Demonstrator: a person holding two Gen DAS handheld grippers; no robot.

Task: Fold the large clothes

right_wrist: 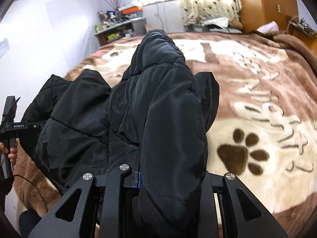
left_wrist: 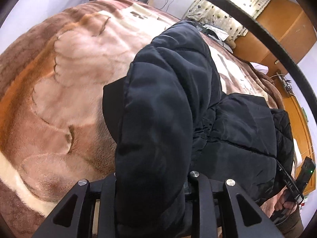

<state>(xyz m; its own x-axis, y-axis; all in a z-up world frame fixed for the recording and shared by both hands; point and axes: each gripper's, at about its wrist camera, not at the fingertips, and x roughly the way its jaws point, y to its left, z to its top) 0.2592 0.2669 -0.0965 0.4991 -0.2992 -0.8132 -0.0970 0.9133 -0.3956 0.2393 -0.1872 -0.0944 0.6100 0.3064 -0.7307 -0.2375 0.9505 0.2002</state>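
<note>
A black quilted puffer jacket (left_wrist: 227,123) lies over the brown and cream plush blanket (left_wrist: 65,91) on the bed. My left gripper (left_wrist: 152,194) is shut on a thick padded fold of the jacket, which bulges up between the jaws and hides the fingertips. My right gripper (right_wrist: 168,190) is shut on another padded fold of the same jacket (right_wrist: 83,123). The jacket's body hangs between the two grippers. The other gripper shows at the left edge of the right wrist view (right_wrist: 8,127) and at the right edge of the left wrist view (left_wrist: 297,180).
The blanket (right_wrist: 257,138) with a paw print covers the whole bed. A cluttered shelf (right_wrist: 118,27) stands by the far wall. A wooden wardrobe (right_wrist: 263,2) and a patterned curtain (right_wrist: 208,2) are at the back right. A black cable (left_wrist: 267,29) arcs across the left wrist view.
</note>
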